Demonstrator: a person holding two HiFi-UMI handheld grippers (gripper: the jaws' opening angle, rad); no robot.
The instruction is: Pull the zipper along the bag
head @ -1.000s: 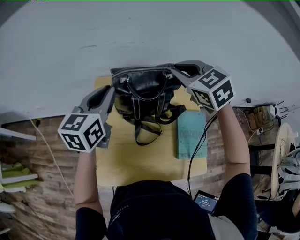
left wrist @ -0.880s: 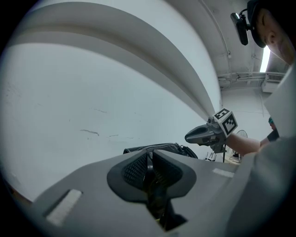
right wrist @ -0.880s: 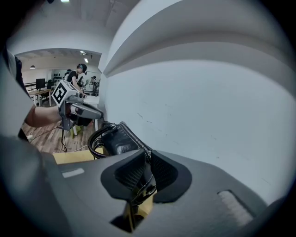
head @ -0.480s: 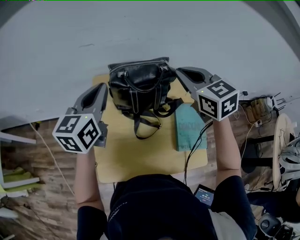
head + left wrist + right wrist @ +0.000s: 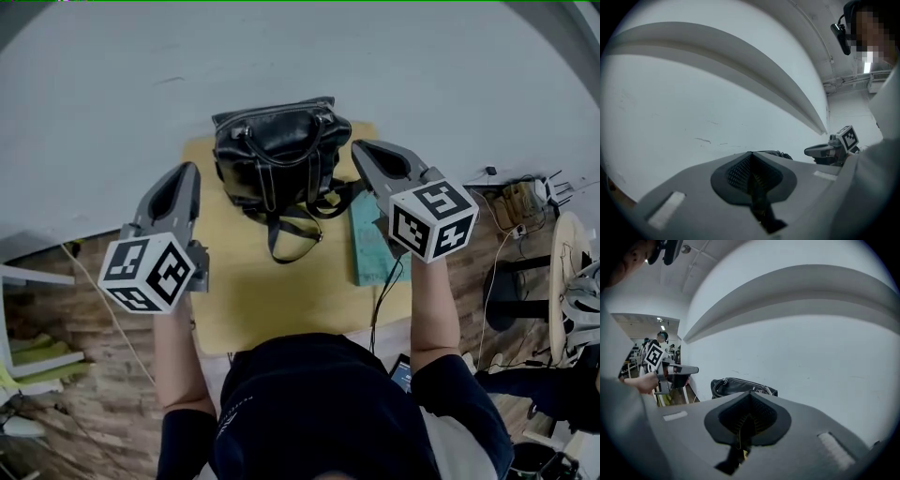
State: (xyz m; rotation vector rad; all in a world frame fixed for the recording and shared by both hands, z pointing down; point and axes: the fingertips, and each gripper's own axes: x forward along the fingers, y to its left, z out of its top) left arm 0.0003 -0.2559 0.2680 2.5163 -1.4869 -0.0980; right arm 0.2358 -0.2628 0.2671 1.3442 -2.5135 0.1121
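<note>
A black leather bag with handles and a loose strap stands at the far edge of the yellow table, against the white wall. My left gripper hangs left of the bag and apart from it; its jaws have just been closing and are shut with nothing between them. My right gripper sits off the bag's right end, also shut and empty. In the left gripper view the shut left gripper points at the wall, with the bag's top just beyond. The right gripper view shows the bag ahead of the shut right gripper.
A teal book lies on the table's right side under the right gripper. A black cable runs off the table's front right. Shelves stand at the left and clutter at the right on the wooden floor.
Both grippers have drawn back from the bag's two ends toward the person. The bag now sits farther up in the head view.
</note>
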